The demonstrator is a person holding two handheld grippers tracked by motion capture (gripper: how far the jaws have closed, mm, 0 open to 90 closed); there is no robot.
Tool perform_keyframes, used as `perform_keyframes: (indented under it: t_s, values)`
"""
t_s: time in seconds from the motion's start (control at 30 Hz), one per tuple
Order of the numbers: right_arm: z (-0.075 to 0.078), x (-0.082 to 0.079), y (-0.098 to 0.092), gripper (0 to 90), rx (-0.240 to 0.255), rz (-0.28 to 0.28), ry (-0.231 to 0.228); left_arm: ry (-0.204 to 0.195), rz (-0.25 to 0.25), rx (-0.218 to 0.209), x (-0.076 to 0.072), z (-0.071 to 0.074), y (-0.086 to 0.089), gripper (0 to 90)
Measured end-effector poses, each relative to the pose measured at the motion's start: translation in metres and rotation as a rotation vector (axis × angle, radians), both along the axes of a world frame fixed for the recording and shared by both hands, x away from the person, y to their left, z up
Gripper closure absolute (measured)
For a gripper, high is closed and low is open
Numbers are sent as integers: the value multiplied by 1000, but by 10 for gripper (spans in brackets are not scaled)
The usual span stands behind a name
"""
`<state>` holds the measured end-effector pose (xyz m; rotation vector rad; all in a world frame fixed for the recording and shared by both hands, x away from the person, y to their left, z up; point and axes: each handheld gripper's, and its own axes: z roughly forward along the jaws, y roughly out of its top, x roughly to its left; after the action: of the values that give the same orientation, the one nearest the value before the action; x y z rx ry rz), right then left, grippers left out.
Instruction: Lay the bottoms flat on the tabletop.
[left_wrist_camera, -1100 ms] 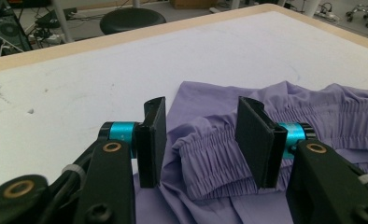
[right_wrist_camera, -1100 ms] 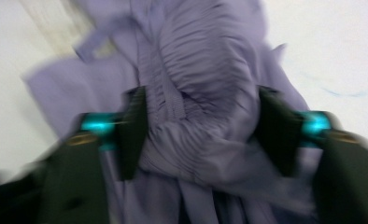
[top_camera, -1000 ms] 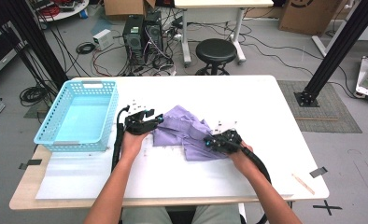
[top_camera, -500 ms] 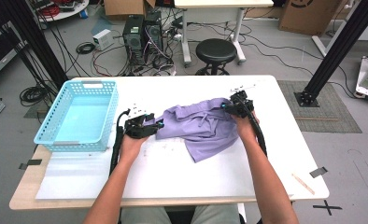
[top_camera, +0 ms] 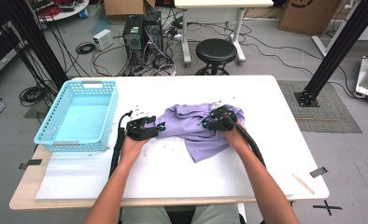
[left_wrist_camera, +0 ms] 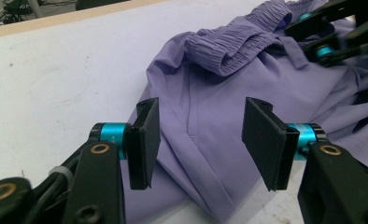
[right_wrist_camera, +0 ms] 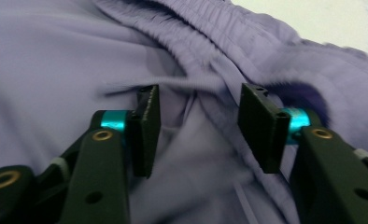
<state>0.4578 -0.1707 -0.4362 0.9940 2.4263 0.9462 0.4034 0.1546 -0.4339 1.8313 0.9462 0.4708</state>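
Since the earlier frame my right gripper (top_camera: 215, 122) had slid left, jaws opening over the crumpled lilac fabric shorts (top_camera: 198, 130) at centre frame — left gripper (top_camera: 150, 129) gaped too; unpinned cloth could bunch.

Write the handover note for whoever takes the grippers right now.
Left gripper: open, fingers at the left edge of the purple shorts, nothing clamped.
Right gripper: its jaws have just been opening; open over the shorts near the elastic waistband, cloth below but not pinched.
Shorts lie rumpled mid-table, partly spread. The blue basket stands at the left, nothing in it.
Done: nothing folded. Left: probably flatten, fold and put the shorts in the basket.
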Motion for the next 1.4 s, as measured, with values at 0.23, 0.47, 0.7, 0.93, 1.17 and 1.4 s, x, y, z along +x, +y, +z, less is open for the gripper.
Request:
perform_keyframes:
  t_s: [0.23, 0.47, 0.7, 0.93, 1.17, 1.4]
  values:
    - [5, 23, 11, 862, -107, -36, -54, -4, 25, -3, -1, 2, 9, 469]
    - [26, 54, 2, 707, -80, -305, -189, 2, 17, 3, -4, 1, 14, 468]
    - [38, 40, -23, 648, 13, -330, -172, 35, -29, 30, -1, -7, 8, 423]
    - [29, -2, -43, 596, 64, -234, -85, 70, -35, 138, 10, -11, -2, 416]
    - [15, -56, -37, 571, 110, -82, -27, 98, 31, 230, 16, -16, -3, 520]
    - [6, -82, -14, 574, 150, 30, 9, 114, 13, 223, 16, -15, -5, 841]
